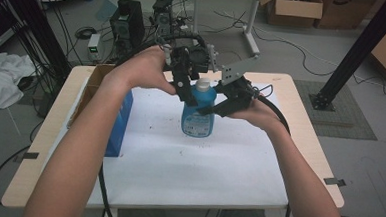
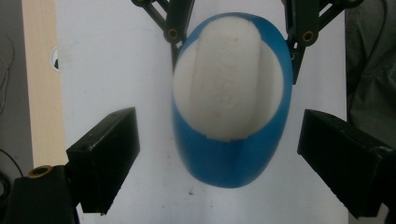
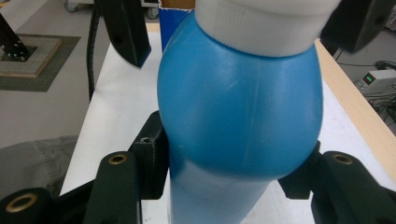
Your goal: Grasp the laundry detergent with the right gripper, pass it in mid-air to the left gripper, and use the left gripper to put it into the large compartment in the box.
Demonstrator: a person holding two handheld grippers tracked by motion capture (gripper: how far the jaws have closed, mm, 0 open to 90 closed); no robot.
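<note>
high view: a blue bottle [image 1: 197,114] with a white cap [image 1: 203,82] stands upright near the middle of a white sheet [image 1: 188,163] laid over a pale wooden tabletop [image 1: 308,119]. left gripper [image 1: 183,90], held in the person's left hand [image 1: 150,71], hangs over the bottle's top from the far left side, one jaw reaching down beside the cap. right gripper [image 1: 216,107], held in the right hand [image 1: 261,112], comes in from the right at the bottle's shoulder, its jaws against the body. a blue box [image 1: 120,122] stands at the left edge of the sheet, partly hidden by the left forearm, with a brown cardboard box [image 1: 93,83] just behind it. cables, black equipment and cardboard boxes lie on the grey floor [image 1: 348,161] beyond the tabletop; a white cloth [image 1: 2,81] sits at far left. left gripper view: looking straight down on the cap [image 2: 229,79] and the blue shoulder [image 2: 229,163]; the two black jaws are spread wide, one on each side of the bottle, apart from it. the other gripper's linkage shows at the top, either side of the bottle. right gripper view: the bottle [image 3: 240,121] stands close between the jaws, which are pinching its body below the bulging shoulder; the ribbed white cap [image 3: 264,23] is at top, with the left gripper's jaws apart on both sides of it.
</note>
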